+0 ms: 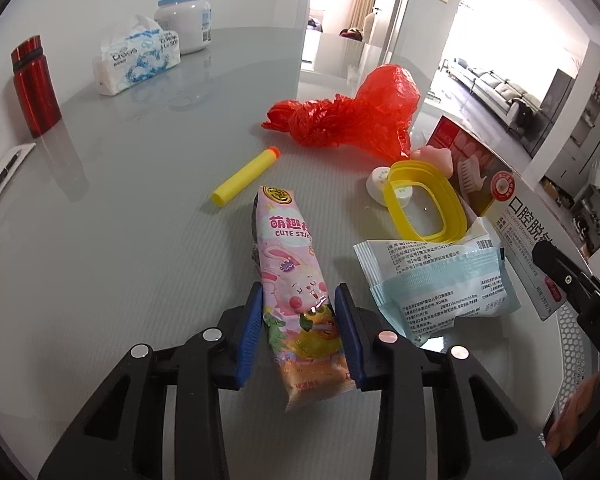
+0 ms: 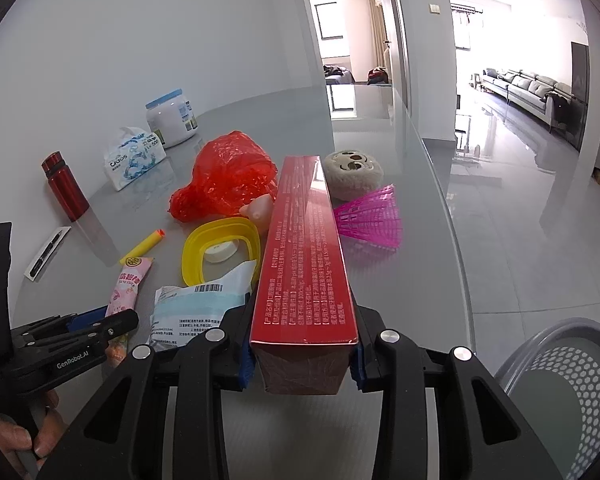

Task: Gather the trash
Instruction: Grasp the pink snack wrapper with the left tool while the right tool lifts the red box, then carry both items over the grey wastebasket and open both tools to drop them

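Note:
A pink snack wrapper [image 1: 284,248] with a cartoon rabbit lies lengthwise on the grey table [image 1: 140,200]. My left gripper [image 1: 300,312] is shut on its near half, a blue pad pressing each side. The same wrapper [image 2: 128,284] and left gripper [image 2: 96,328] show at the left of the right wrist view, with a person's hand below. My right gripper [image 2: 304,320] is shut on the near end of a long red box [image 2: 304,232], which sticks out forward over the table. The box [image 1: 512,208] appears at the right of the left wrist view.
Nearby lie a mask packet [image 1: 432,276], yellow lid ring [image 1: 424,204], yellow foam dart [image 1: 246,176] and red plastic bag [image 1: 352,116]. Behind are a tissue pack [image 1: 136,60], white jar [image 1: 186,20] and red bottle [image 1: 34,84]. A mesh bin [image 2: 572,380] stands beyond the table's right edge.

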`<state>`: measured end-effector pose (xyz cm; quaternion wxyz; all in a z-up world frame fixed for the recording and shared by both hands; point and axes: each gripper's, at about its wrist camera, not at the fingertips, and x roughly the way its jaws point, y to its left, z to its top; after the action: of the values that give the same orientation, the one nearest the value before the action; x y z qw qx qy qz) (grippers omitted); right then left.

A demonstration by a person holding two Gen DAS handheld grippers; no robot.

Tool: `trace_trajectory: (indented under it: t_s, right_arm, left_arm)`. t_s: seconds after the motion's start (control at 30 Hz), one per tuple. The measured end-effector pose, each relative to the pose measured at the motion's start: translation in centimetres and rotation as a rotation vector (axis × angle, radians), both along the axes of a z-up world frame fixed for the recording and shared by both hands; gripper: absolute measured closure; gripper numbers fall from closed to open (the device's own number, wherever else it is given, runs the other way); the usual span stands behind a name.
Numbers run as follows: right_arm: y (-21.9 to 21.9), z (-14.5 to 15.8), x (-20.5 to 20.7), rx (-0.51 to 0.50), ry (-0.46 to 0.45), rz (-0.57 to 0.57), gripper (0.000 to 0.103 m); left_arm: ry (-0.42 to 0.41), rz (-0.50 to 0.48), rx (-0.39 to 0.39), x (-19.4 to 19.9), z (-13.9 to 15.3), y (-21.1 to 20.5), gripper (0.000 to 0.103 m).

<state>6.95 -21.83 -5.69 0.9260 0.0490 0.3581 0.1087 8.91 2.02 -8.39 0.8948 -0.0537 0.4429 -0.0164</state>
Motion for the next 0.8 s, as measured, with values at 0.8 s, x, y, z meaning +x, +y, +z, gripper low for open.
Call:
trace_trajectory:
  t_s: [0.8]
  right_arm:
    - [0.4,3.9,-3.9,0.039,-0.116,-0.023,0.068]
  left_arm:
    - [-0.133,-0.123,0.017,-3.8,4.7,-2.3,0.071]
